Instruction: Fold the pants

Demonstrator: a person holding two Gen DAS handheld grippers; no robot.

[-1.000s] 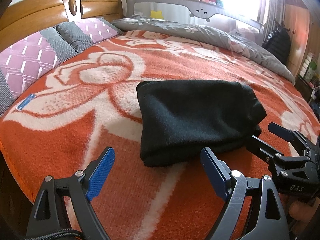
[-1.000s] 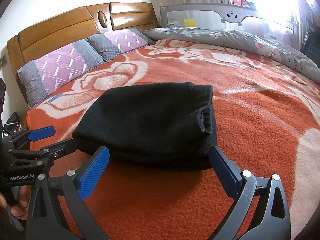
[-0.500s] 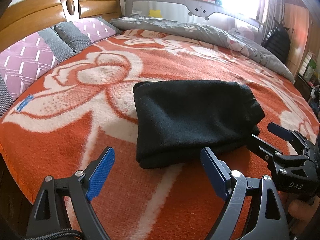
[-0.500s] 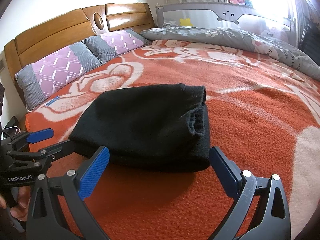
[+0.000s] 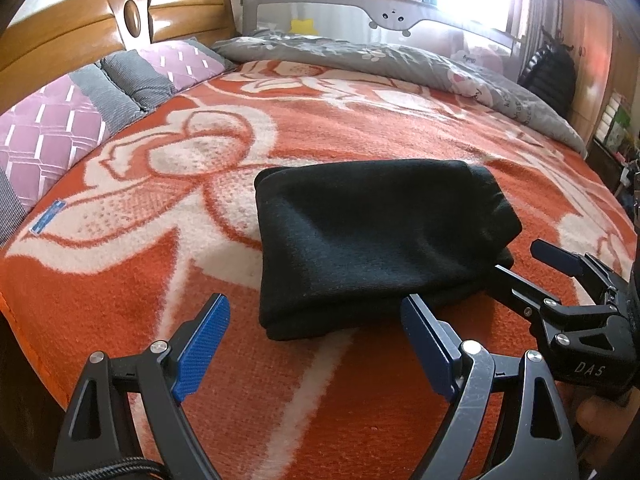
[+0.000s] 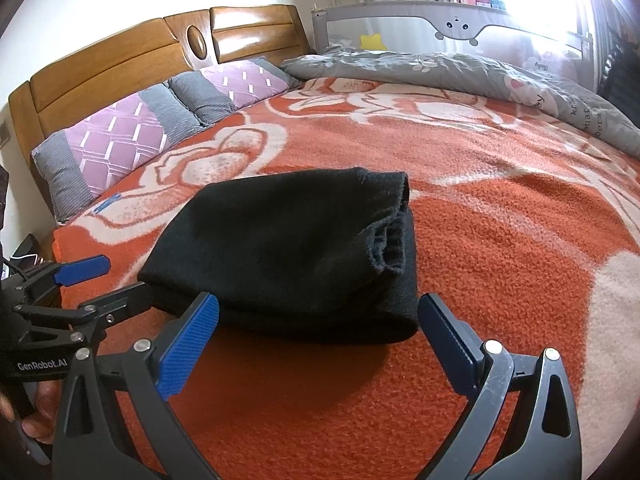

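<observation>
The black pants (image 5: 372, 240) lie folded into a thick rectangular bundle on the orange and white blanket (image 5: 160, 240). They also show in the right wrist view (image 6: 288, 248), cuffs at the right end. My left gripper (image 5: 316, 344) is open and empty, just in front of the bundle's near left corner. My right gripper (image 6: 316, 340) is open and empty, just in front of the bundle's near edge. Each gripper shows in the other's view, the right one (image 5: 528, 264) with one finger against the bundle's side, the left one (image 6: 112, 280) likewise.
Purple and grey pillows (image 5: 60, 128) lean on the wooden headboard (image 5: 100, 20) at the left. A grey duvet (image 5: 400, 64) lies along the far side under a grey bed rail (image 5: 392, 12). The bed's near edge (image 5: 24, 320) drops off at the lower left.
Both grippers have drawn slightly back and lower, still open. The folded pants have not moved.
</observation>
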